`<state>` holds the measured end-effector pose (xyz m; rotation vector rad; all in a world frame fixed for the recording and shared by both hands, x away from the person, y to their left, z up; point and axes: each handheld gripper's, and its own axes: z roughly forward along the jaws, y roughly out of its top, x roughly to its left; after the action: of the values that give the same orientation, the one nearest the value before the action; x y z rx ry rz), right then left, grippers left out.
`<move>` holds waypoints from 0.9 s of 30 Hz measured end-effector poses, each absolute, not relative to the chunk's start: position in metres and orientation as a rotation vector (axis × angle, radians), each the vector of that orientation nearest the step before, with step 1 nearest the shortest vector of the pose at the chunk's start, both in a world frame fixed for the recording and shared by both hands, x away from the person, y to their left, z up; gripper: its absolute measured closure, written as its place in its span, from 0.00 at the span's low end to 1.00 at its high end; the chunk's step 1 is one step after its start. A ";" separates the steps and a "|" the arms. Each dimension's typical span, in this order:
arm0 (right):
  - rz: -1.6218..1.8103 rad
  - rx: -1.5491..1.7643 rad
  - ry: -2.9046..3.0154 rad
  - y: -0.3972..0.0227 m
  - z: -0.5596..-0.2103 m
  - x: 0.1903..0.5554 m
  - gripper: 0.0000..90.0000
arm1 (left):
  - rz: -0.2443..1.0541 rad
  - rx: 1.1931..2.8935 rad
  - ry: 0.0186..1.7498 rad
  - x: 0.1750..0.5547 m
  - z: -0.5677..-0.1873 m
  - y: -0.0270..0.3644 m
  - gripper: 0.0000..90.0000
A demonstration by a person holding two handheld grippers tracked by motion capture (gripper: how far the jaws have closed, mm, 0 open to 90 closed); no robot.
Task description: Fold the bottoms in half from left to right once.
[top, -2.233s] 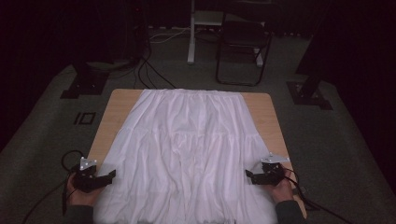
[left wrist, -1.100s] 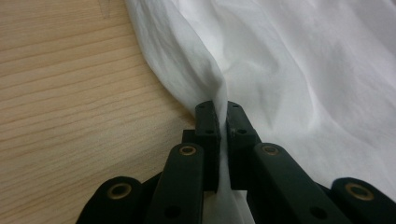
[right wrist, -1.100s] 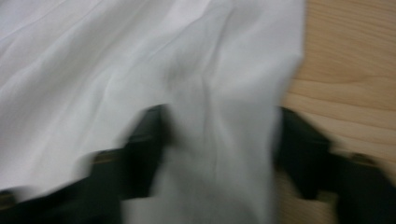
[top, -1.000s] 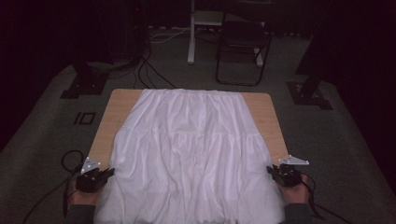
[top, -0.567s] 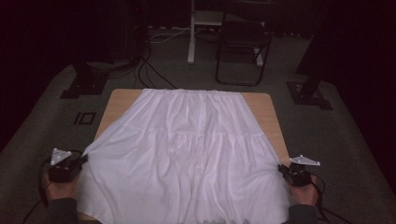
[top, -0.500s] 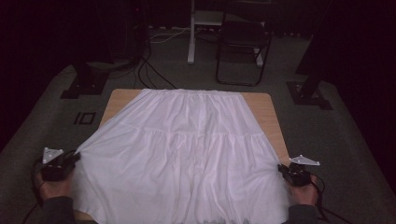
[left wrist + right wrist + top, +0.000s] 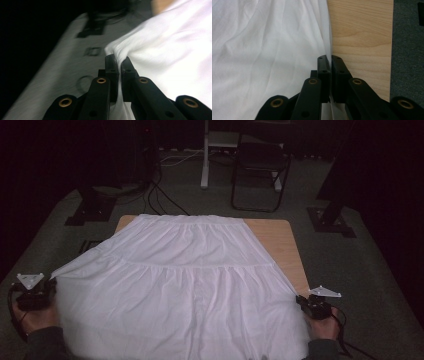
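1. A white skirt lies spread flat over a wooden table, covering most of the top. Its narrow waistband edge lies at the far side; the wide hem runs along the near side.
2. A horizontal seam crosses the garment about midway, with fine gathers running from the far edge toward the near one.
3. The near left corner of the cloth is drawn out past the left table edge into a stretched point, clear of the surface.
4. The left gripper has its jaws closed tight on that corner; in the left gripper view the fabric bunches between the closed pads.
5. The right gripper sits at the near right corner, jaws likewise pinched together on the skirt's right edge; the right gripper view shows the thin edge of cloth caught between them, with bare wood just to its right.
6. Bare tabletop shows along the far right side.
7. Beyond the table on the grey carpet stand a dark chair, a white post, and trailing cables.
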<state>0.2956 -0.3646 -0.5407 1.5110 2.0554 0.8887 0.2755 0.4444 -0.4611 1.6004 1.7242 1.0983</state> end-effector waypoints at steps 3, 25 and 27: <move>0.889 1.519 2.049 -0.366 -0.541 0.296 0.94 | 1.038 1.651 1.610 0.270 -0.451 0.422 0.97; 0.939 1.541 2.033 -0.372 -0.545 0.298 0.93 | 0.371 2.022 0.573 0.303 -0.387 0.114 0.97; 0.944 1.543 2.032 -0.372 -0.545 0.298 0.93 | 0.264 2.020 0.534 0.311 -0.397 0.079 0.97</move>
<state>0.2977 -0.3724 -0.5454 1.5427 2.0317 0.9440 0.3108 0.0793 -0.3968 2.0204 0.5337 0.2637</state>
